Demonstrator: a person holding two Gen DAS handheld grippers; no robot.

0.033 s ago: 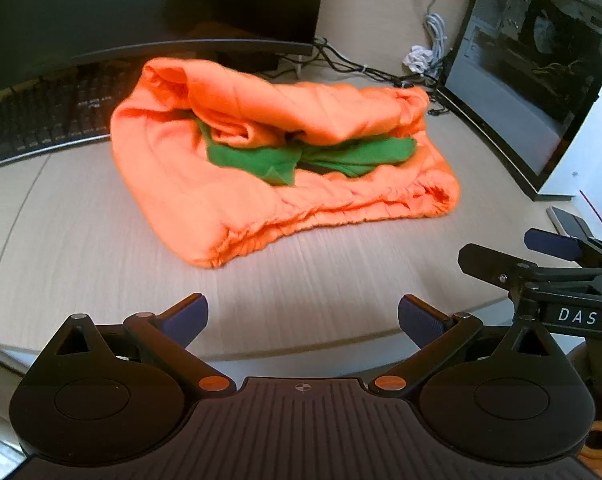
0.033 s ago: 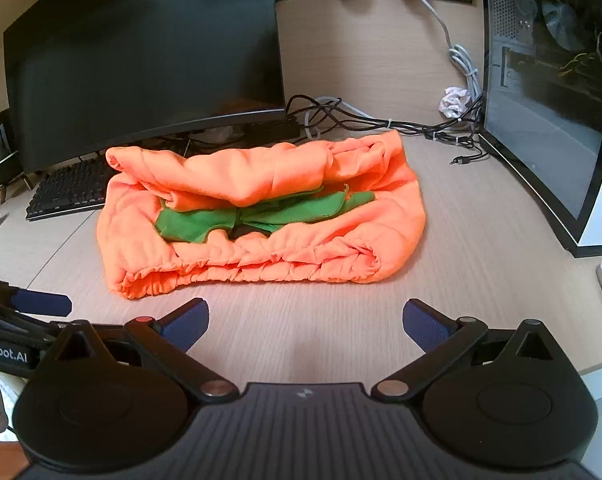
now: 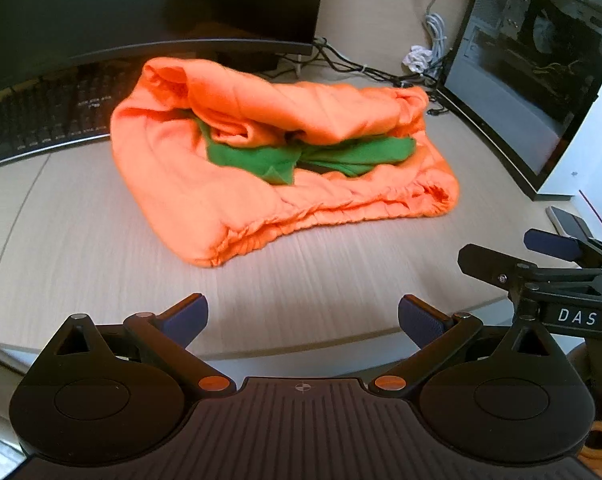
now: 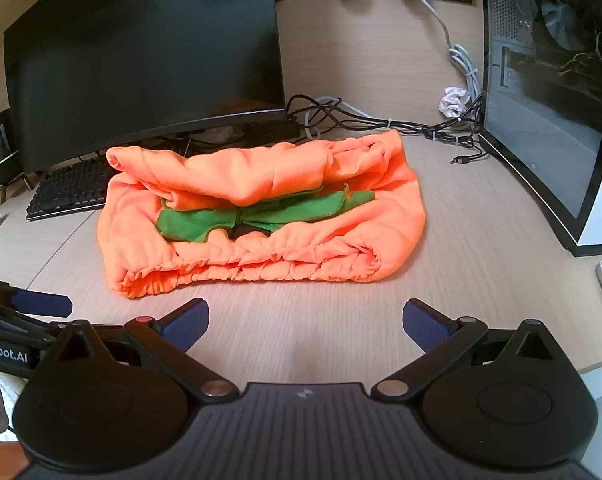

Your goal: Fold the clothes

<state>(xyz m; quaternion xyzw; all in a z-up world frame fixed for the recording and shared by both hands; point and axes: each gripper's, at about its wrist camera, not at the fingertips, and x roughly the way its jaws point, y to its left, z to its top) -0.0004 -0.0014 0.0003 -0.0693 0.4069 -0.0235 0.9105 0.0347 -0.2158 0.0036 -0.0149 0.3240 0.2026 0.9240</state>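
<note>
Now orange garment (image 4: 261, 184) bundled, green fabric (image 4: 261, 216) tucked inside.

Bare desk (image 4: 301, 320) up front; monitor (image 4: 141, 60), keyboard (image 4: 69, 192), cables (image 4: 381, 120) block behind garment (image 4: 261, 216).

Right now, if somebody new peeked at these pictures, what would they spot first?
The bright orange garment bundled in the middle of the desk, with a green strip peeking out of its folds. Both claws, left and right, sit open and empty in front of it, and a big dark monitor stands behind.
</note>
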